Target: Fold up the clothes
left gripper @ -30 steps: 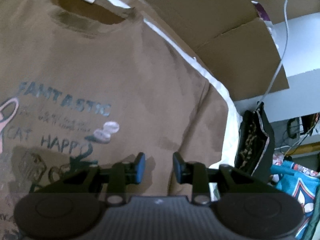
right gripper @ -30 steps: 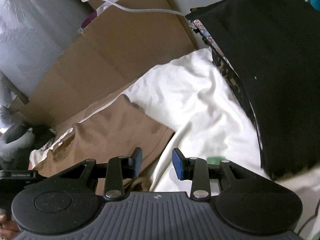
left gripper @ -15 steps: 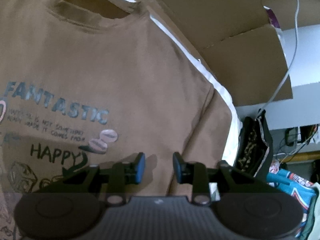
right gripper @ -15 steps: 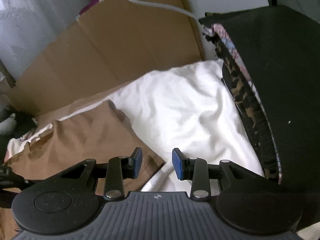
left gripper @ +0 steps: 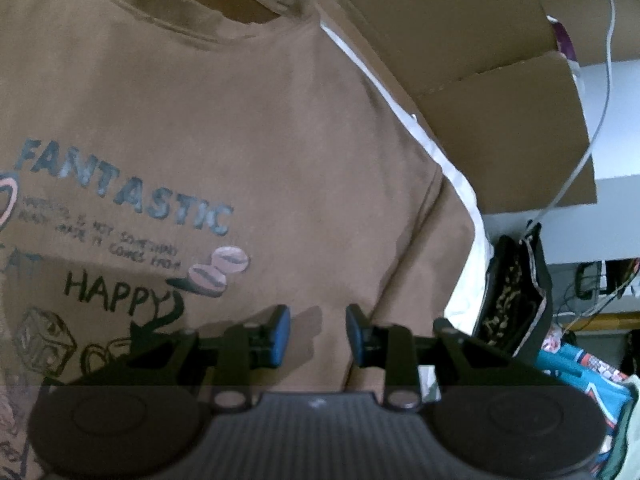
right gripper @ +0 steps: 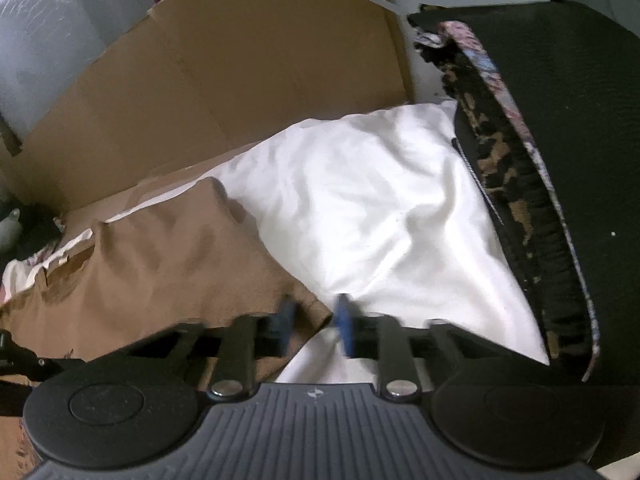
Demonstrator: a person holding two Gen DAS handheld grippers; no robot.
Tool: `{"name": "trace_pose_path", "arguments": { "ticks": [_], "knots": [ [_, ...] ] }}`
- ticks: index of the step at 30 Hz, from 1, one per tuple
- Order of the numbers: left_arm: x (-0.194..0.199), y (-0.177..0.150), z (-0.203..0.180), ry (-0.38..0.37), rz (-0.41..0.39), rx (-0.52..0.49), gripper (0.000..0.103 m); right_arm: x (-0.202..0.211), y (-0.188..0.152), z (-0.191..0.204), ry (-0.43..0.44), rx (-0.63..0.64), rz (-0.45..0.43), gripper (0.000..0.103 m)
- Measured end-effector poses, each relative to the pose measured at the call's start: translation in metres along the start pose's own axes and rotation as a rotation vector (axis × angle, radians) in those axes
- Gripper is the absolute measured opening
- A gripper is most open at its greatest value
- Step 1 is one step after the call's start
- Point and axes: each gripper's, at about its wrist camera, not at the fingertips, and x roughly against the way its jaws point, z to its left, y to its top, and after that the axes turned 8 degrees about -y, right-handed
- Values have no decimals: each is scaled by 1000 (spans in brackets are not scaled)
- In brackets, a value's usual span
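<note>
A brown T-shirt point(left gripper: 260, 140) printed "FANTASTIC" and "HAPPY" lies flat, front up, on a white sheet point(right gripper: 360, 208). My left gripper point(left gripper: 318, 334) is open just above the shirt's lower front, near its right side seam, with nothing between the blue pads. In the right wrist view the shirt's sleeve point(right gripper: 180, 260) spreads to the left. My right gripper point(right gripper: 314, 326) is at the sleeve's hem corner. Its jaws are closing and blurred, still apart, with the hem's tip lying between them.
Flattened cardboard point(right gripper: 240, 80) stands behind the sheet. A black cushion with a patterned edge point(right gripper: 560, 160) borders the sheet on the right. A white cable point(left gripper: 600, 100) hangs at the far right, with a colourful cloth point(left gripper: 580, 364) below it.
The right gripper has moved down and left onto the sleeve's hem corner, and its pads have begun to close. The left gripper has rolled slightly and stays open over the shirt.
</note>
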Motion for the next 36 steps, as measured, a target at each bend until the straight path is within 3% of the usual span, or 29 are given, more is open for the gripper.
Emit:
{"name": "trace_pose_path", "arguments": {
  "ticks": [2,15,26,36],
  "knots": [
    [2,0,-1,-1,-3,-1,32,4,2,-7,23,-44,3,3],
    [10,1,-15,-13,-33,-34,32,49,13,4,164,-74,-51,2],
    [23,8,-1,-15,-53,-6,32,64,19,66,315,-43,-53,2],
    [48,22,26,-18,-92,37,32,48,6,131,356,31,-13,2]
  ]
}}
